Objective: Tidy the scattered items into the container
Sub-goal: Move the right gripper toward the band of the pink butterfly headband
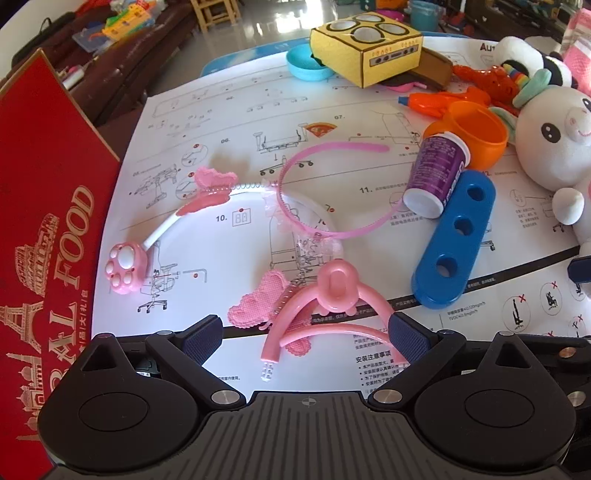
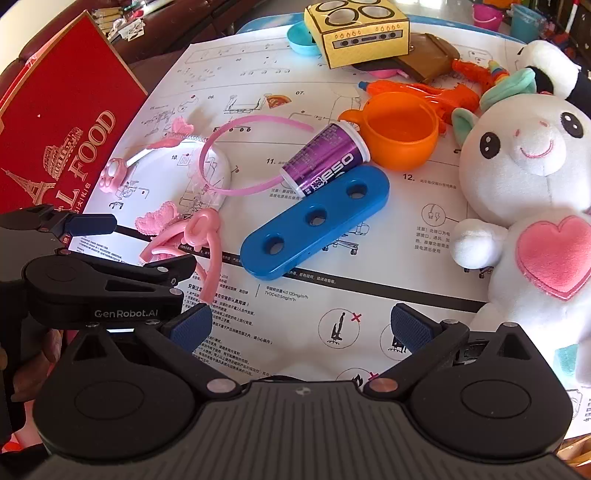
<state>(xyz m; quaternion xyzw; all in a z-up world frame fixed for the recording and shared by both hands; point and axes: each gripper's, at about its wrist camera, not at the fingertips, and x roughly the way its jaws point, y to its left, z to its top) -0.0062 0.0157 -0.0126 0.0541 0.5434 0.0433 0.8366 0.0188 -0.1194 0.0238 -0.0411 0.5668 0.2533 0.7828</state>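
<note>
A red cardboard box (image 1: 55,184) printed "FOOD" stands along the left side, also in the right wrist view (image 2: 66,122). My left gripper (image 1: 306,339) is open, pointing steeply down. A pink curved hair hoop with a ring ornament (image 1: 332,288) lies between its fingers, and the pads do not touch it. Beyond it lie a pink paw wand (image 1: 123,271), a thin pink headband (image 1: 314,192), a purple bottle (image 1: 436,170) and a blue three-hole block (image 1: 454,251). My right gripper (image 2: 301,328) is open over bare printed paper, near the block (image 2: 314,221). The left gripper (image 2: 136,243) shows at its left.
A large instruction sheet (image 2: 332,295) covers the table. At the right lie a white plush unicorn (image 2: 524,155), an orange cup (image 2: 399,129) and an orange water gun (image 2: 424,90). A yellow toy stove box (image 2: 354,29) and a teal bowl (image 2: 299,37) sit at the far edge.
</note>
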